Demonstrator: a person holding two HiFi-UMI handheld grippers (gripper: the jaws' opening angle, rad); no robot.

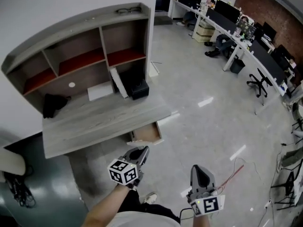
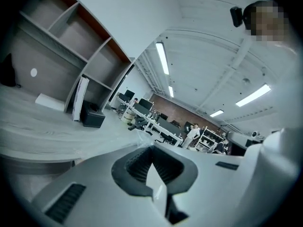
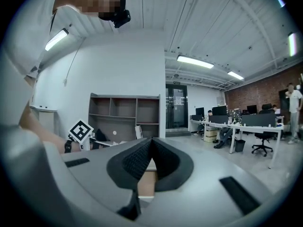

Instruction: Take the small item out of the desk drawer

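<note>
The item (image 2: 136, 137) looked like a small scrap of clear, crinkled film, glossy and nearly colourless. It stuck out just past the tips of the left gripper (image 2: 152, 149), low in the middle of the left gripper view. Its exact shape could not be made out. That gripper (image 1: 140, 152) was clenched on it, the ribbed pads pressed together. In the head view it sat at the lower middle of the frame, just below the drawer (image 1: 147, 135). The item itself was too small to see in that view. The drawer stood pulled out from under the desk (image 1: 94, 122), showing a pale brown inside whose contents could not be told. The right gripper (image 3: 150, 141) was also closed, its pads meeting with nothing between them. It sat at the lower right of the head view (image 1: 199, 169), well apart from the drawer. The hutch (image 1: 75, 46) on the desk, at the upper left, had open compartments with reddish shelf edges. Below them on the desktop were a black bag (image 1: 54, 104) at the left, a flat white sheet (image 1: 99, 91) in the middle, a white panel (image 1: 118, 82) leaning upright, and a black box (image 1: 139, 88) just beside the panel.
</note>
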